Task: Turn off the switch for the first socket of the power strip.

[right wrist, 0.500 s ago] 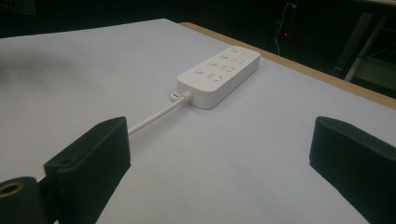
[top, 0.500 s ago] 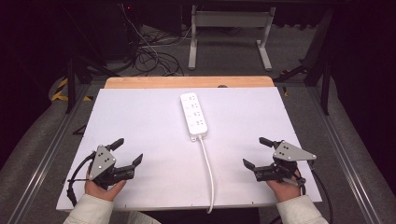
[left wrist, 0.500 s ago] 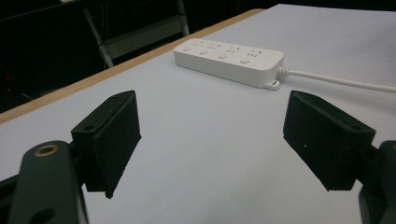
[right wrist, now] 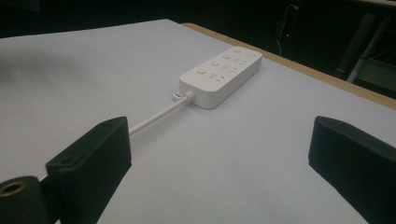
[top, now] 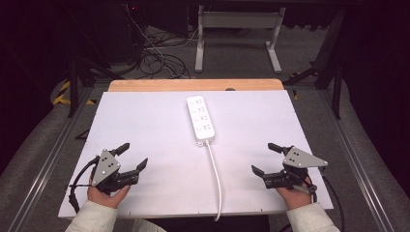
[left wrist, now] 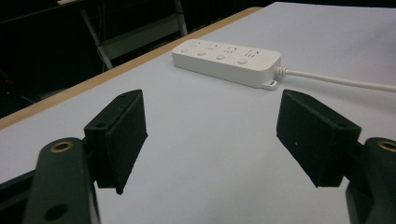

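Note:
A white power strip [top: 201, 117] lies lengthwise in the middle of the white table top [top: 145, 125], its white cable [top: 216, 179] running toward the near edge. My left gripper [top: 134, 155] rests at the near left, held by a hand, jaws wide open and empty. My right gripper [top: 265, 158] rests at the near right, also wide open with nothing between its jaws. In the left gripper view the power strip [left wrist: 227, 63] lies ahead beyond the open gripper [left wrist: 212, 140]. In the right gripper view the power strip [right wrist: 222, 74] and its cable [right wrist: 156, 116] lie ahead of the open gripper [right wrist: 219, 163].
The table's far edge is a wooden strip [top: 193, 85]. Beyond it on the floor are tangled cables [top: 159, 63] and a white metal stand [top: 237, 34]. Metal rails [top: 53, 159] run along both sides of the table.

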Motion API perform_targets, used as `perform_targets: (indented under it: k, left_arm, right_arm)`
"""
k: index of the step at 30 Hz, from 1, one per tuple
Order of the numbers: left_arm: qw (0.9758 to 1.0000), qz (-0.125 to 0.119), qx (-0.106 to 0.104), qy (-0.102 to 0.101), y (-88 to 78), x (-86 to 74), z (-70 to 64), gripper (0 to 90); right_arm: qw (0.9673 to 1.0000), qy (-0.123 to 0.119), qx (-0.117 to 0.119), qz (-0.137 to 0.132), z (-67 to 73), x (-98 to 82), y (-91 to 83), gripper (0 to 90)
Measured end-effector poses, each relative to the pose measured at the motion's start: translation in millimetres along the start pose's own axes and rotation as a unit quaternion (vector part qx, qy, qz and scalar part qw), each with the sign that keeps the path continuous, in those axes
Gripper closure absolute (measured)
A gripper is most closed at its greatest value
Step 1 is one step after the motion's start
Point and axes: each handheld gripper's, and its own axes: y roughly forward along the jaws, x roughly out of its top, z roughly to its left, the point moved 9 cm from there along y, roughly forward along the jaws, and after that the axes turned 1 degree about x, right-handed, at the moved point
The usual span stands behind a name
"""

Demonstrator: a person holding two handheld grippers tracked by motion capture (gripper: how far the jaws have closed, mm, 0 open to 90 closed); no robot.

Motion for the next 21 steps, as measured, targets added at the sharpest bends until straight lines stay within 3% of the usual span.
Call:
perform_targets:
  k: [5,6,9,17,21]
  left_arm:
    - [1.0,-0.002,-0.007,-0.001,-1.0,3.6,-0.6,28.9]
    - [0.9997,-0.007,-0.016,-0.014,-1.0,6.4,-2.8,29.6]
    - [0.9993,-0.001,-0.031,-0.022,-0.1,7.7,-5.2,32.6]
    - [0.999,0.027,-0.033,0.013,4.3,14.7,-8.4,37.2]
    - [0.9989,0.029,-0.034,0.015,5.4,20.9,-7.5,39.3]
  right_arm:
    - [1.0,0.0,0.002,0.0,0.8,-0.1,0.2,7.6]
    - [1.0,0.0,0.002,0.0,0.7,-0.1,0.2,7.9]
    - [1.0,-0.002,0.002,-0.001,0.8,0.1,-0.2,8.2]
    - [1.0,-0.009,0.002,-0.002,1.1,0.6,-0.7,8.6]
    - [1.0,-0.007,0.003,0.001,1.2,-0.1,-0.7,8.6]
